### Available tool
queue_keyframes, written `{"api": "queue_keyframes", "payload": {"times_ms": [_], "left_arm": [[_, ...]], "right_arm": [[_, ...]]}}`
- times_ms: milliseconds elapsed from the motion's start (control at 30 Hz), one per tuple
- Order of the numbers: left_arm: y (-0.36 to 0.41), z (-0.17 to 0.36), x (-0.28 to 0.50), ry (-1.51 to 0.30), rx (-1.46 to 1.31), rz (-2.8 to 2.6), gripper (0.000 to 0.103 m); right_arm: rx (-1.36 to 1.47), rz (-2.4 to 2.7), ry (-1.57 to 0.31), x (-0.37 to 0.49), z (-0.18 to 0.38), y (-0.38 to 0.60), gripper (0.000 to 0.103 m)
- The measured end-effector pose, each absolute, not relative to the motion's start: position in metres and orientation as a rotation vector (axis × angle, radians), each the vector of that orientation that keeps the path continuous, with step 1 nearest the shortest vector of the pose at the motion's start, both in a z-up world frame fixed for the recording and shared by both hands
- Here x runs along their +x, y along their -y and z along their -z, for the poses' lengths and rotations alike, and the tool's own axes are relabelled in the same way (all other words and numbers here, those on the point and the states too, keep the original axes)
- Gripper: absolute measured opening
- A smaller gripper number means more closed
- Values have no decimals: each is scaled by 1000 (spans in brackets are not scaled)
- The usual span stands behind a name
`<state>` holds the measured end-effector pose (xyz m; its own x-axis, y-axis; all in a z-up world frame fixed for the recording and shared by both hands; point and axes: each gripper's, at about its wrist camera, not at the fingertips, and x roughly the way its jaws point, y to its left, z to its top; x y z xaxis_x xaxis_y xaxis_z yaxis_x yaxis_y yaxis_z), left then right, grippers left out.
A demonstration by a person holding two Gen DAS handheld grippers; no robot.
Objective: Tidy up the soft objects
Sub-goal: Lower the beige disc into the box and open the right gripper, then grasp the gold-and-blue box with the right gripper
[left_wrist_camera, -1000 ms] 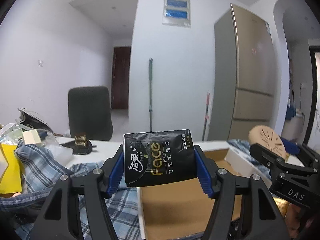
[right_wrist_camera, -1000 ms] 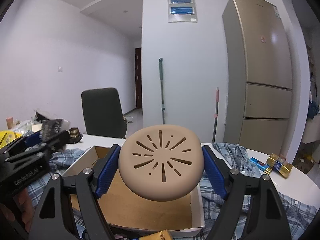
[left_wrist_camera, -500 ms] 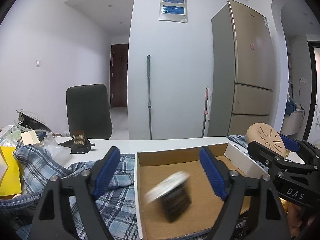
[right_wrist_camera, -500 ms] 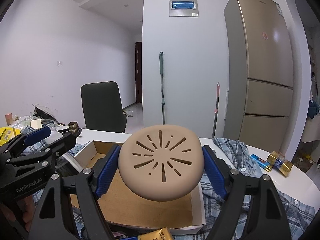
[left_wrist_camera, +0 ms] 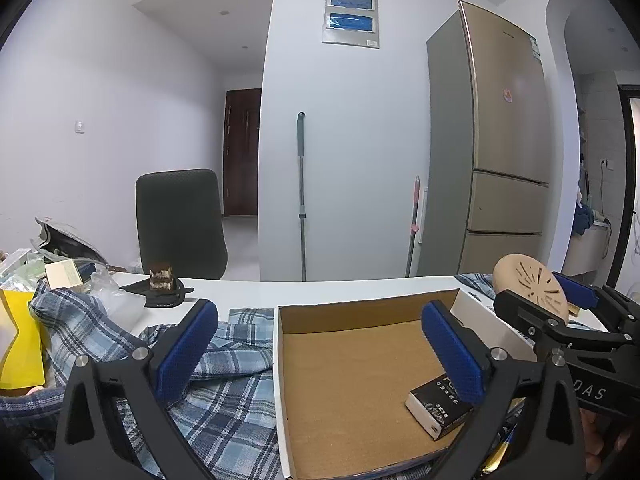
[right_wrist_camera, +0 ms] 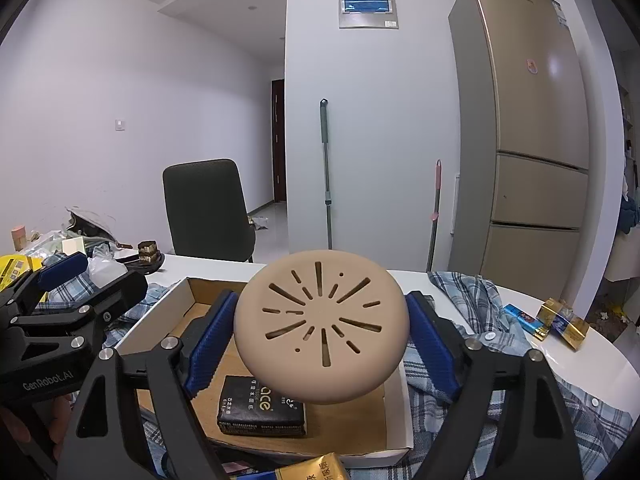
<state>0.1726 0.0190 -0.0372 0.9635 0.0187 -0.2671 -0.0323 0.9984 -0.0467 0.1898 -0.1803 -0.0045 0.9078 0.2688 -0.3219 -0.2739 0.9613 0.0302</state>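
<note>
A black tissue pack (left_wrist_camera: 434, 410) lies flat on the floor of the open cardboard box (left_wrist_camera: 352, 314), near its front right; it also shows in the right wrist view (right_wrist_camera: 262, 406). My left gripper (left_wrist_camera: 320, 350) is open and empty above the box's left side. My right gripper (right_wrist_camera: 320, 334) is shut on a round beige slotted pad (right_wrist_camera: 320, 326) and holds it above the box (right_wrist_camera: 168, 312). The pad (left_wrist_camera: 528, 286) also shows at the right of the left wrist view.
The box rests on a blue plaid shirt (left_wrist_camera: 224, 392) spread over a white table (left_wrist_camera: 340, 290). Clutter and a yellow bag (left_wrist_camera: 20, 348) lie at the left. Gold packets (right_wrist_camera: 564, 322) lie at the right. A dark chair (left_wrist_camera: 180, 222) stands behind the table.
My left gripper opened and let go of the tissue pack, which dropped into the box and now lies still. The right gripper still holds the beige pad.
</note>
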Motion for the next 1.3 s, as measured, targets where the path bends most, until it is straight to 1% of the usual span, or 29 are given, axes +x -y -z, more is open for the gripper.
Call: {"api": "queue_keyframes", "payload": {"times_ms": [100,167,300,433,800,933,1000,1100,1300], "left_arm": [[-18,37,172,-269,-51,-31,103],[-19,37,172,-269,-50,-31,103],[-19,37,171,-265,-51,-39,103],[-18,29,163,-219,-19,-51,103],[-11,-54,90,-66,-20,-6,103],[-12,-68,62,-67,-41,-26,103],[-12,-67,52,-111,-63,-26,103],[-8,-57,34,-85,-36,-31,103],[1,-32,18,-102,12,-30,103]], "right_arm": [[-14,-280,-328,190,5,181,84],[-16,-282,-324,189,5,180,89],[-10,-281,-319,188,4,181,90],[9,-260,-283,184,-4,187,90],[44,-262,-145,142,-73,220,90],[58,-282,-117,118,-93,229,93],[65,-290,-105,106,-97,234,94],[59,-306,-106,95,-97,236,95],[17,-319,-140,81,-77,233,97]]}}
